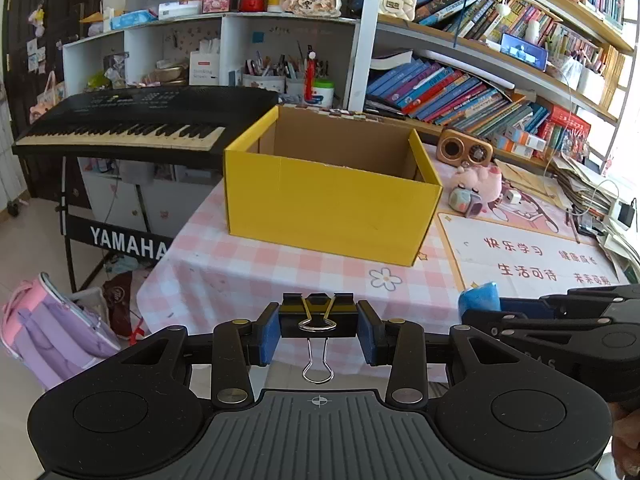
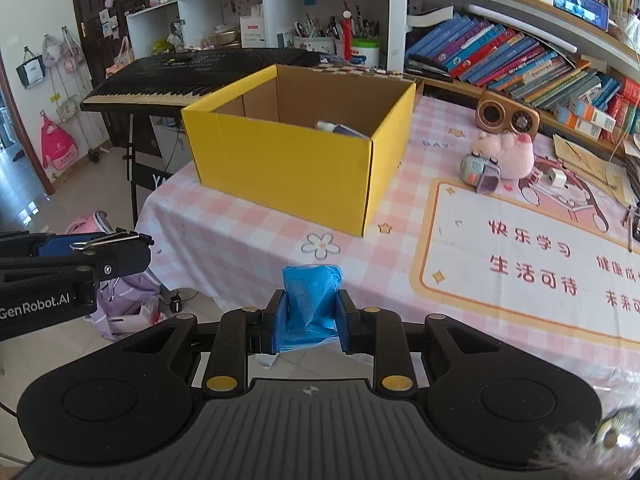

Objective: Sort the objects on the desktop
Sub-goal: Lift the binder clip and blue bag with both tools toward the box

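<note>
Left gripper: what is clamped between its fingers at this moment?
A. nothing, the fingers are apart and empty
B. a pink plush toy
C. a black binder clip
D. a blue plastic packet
C: in the left wrist view the left gripper has its blue pads pressed on either side of a black binder clip, whose wire handle hangs down; the blue packet sits in the right gripper instead.
</note>
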### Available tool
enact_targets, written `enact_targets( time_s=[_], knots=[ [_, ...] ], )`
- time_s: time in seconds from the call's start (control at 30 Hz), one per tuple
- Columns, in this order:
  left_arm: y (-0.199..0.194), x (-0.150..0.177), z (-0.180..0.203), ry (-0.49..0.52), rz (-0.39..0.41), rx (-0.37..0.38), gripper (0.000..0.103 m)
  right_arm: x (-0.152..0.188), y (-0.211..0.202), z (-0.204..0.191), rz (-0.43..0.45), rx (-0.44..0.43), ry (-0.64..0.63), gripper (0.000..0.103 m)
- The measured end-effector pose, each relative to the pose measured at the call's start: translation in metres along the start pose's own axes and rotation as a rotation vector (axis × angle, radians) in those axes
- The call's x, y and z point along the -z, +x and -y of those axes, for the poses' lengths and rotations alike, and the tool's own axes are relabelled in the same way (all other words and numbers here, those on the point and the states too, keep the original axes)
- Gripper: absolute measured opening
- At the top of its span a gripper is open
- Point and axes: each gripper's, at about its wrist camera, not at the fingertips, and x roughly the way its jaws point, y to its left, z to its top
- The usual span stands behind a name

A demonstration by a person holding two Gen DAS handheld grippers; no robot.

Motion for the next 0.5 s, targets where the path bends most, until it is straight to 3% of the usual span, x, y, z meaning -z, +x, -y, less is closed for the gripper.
enact_targets(
  time_s=[0.5],
  knots=[
    [0.009,-0.044,-0.011,0.016,0.081,-0.013,0.038,-0.059,0.003,0.009,0.102,-0.027,0.009,0.023]
  ],
)
